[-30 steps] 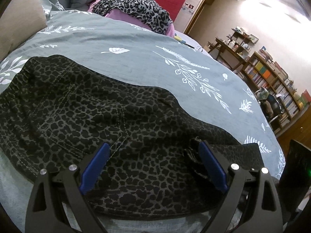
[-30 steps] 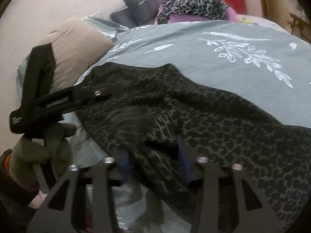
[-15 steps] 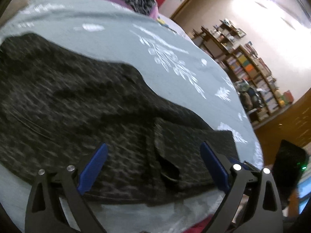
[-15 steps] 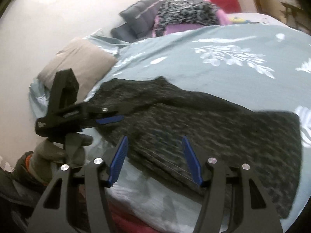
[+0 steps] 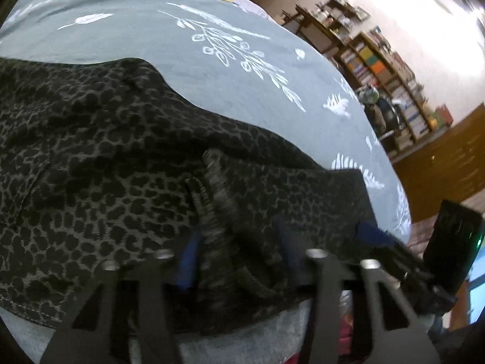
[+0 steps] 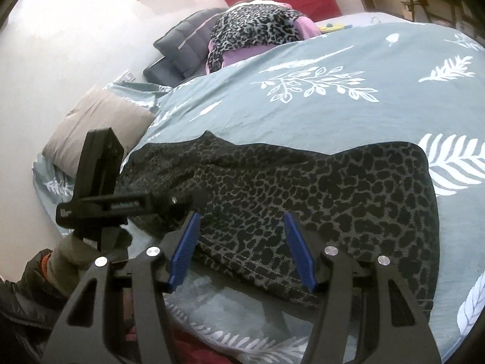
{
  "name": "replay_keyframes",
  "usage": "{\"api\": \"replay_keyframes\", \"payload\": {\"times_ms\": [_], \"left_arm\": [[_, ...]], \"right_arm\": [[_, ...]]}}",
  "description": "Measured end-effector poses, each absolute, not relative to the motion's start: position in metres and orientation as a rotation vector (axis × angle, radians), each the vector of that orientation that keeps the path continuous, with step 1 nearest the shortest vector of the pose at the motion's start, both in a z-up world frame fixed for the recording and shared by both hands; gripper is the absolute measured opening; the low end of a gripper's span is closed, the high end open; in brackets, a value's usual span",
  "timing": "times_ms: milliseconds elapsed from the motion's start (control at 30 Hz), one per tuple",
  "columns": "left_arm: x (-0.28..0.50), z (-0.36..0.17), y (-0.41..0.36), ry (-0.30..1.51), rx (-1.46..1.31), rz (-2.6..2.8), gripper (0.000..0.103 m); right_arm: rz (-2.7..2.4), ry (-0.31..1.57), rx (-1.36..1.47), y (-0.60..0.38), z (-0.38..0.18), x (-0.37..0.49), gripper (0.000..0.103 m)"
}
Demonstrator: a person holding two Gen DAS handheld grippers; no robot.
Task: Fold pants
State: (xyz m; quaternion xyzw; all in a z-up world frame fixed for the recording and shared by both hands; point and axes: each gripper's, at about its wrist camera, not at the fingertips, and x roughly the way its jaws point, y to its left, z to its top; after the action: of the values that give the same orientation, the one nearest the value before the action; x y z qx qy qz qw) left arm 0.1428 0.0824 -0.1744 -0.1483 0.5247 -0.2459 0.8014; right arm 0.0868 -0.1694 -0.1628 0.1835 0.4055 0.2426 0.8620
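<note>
The dark leopard-print pants (image 5: 121, 157) lie folded on a grey-green bedspread (image 5: 212, 69) with white leaf prints. In the left wrist view my left gripper (image 5: 236, 239) has closed in on a bunched fold of the pants near their near edge; cloth fills the gap between its blue pads. In the right wrist view the pants (image 6: 318, 188) lie flat, and my right gripper (image 6: 242, 242) is open and empty just above their near hem. The left gripper (image 6: 169, 200) shows there at the pants' left end.
A beige pillow (image 6: 97, 124), a dark quilted cushion (image 6: 188, 48) and a leopard-print heap (image 6: 254, 27) sit at the bed's head. Bookshelves (image 5: 391, 72) stand beyond the bed. The bed's near edge runs just below both grippers.
My right gripper let go of the pants, opened and drew back to the near hem. My left gripper moved right along the pants and closed on a fold of cloth.
</note>
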Motion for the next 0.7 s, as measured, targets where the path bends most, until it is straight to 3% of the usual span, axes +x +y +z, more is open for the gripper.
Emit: {"api": "replay_keyframes", "payload": {"times_ms": [100,333,700], "left_arm": [[0.14,-0.17,0.078,1.089,-0.262,-0.507,0.021],[0.145,-0.139,0.087,0.953,-0.175,-0.462,0.02],[0.143,-0.195,0.103,1.057,-0.199,-0.405,0.024]], "right_arm": [[0.49,0.847,0.398,-0.174,-0.163,0.088,0.06],[0.43,0.836,0.381,-0.183,-0.158,0.091,0.06],[0.356,0.917,0.211,-0.162,-0.188,0.096,0.06]]}}
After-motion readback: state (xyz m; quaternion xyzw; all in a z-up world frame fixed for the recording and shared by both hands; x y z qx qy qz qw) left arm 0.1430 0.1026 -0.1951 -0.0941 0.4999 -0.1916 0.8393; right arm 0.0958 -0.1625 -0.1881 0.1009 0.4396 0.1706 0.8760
